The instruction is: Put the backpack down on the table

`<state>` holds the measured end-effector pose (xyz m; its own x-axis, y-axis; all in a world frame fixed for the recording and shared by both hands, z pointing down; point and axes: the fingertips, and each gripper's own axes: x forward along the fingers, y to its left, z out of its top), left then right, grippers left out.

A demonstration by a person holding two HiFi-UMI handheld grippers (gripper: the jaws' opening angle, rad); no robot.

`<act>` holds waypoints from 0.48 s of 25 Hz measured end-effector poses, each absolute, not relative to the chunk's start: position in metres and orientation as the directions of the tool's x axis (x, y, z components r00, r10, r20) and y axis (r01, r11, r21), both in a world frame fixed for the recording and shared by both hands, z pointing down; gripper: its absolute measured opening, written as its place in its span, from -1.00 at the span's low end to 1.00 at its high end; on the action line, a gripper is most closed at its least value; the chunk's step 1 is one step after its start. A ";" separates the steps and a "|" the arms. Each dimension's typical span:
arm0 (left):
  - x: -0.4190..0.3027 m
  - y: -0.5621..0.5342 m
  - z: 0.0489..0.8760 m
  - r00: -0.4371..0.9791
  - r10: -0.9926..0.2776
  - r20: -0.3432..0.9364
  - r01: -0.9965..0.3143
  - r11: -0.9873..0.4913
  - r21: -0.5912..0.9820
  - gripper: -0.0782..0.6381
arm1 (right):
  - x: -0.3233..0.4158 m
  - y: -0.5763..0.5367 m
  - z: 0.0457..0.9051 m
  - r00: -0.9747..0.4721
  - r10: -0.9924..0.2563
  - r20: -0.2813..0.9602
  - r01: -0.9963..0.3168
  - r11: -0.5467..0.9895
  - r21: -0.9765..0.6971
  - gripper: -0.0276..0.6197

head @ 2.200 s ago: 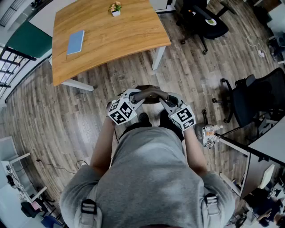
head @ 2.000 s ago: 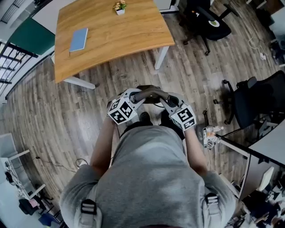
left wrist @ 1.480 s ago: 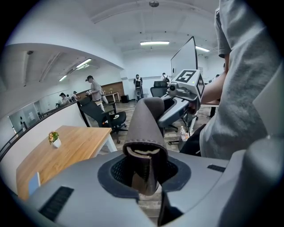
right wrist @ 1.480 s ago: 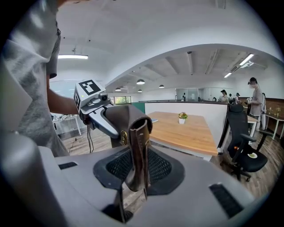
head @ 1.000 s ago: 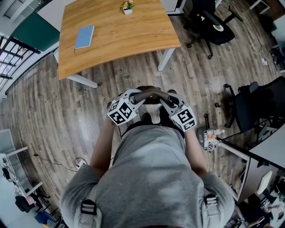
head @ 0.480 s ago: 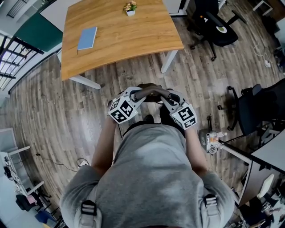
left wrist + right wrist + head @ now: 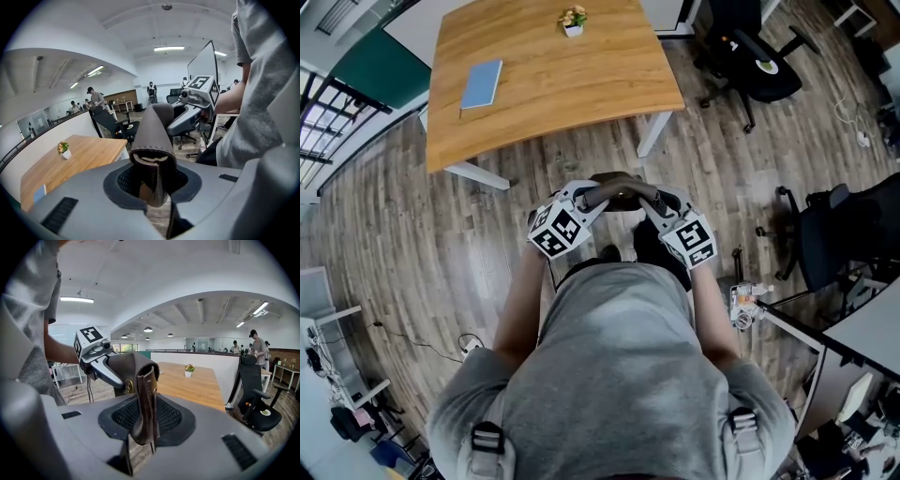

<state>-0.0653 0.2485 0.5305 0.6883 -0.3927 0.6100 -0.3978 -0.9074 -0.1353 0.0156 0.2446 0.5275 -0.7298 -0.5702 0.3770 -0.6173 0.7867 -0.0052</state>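
Waiting well ahead, the tabletop (image 7: 553, 89) is the goal; the backpack (image 7: 656, 248) hangs over the floor, close against the person. To share its weight, the left gripper (image 7: 596, 196) and right gripper (image 7: 643, 200) each clamp narrowly parted jaws on its brown handle (image 7: 619, 187).

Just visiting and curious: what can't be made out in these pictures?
Whatever hangs below the handle: in the head view, hidden by the person's torso; in the gripper views, blocked by the left claw and right claw themselves.
Book cover: head view, too small to read.
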 end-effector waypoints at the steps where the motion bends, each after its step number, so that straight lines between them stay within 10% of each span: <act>1: -0.064 0.245 0.530 0.686 -0.395 0.611 -0.399 -0.906 -0.138 -0.49 | 0.017 0.241 0.528 -0.731 -0.568 0.378 -0.616 0.787 -0.009 -0.61; 12: -0.050 0.207 0.524 0.670 -0.411 0.618 -0.416 -0.897 -0.146 -0.49 | 0.030 0.201 0.522 -0.737 -0.560 0.378 -0.605 0.796 0.001 -0.60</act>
<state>-0.0498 0.2065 0.5242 0.6699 -0.4114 0.6181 -0.4160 -0.8975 -0.1464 0.0304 0.2014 0.5220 -0.7371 -0.5603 0.3778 -0.6049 0.7963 0.0008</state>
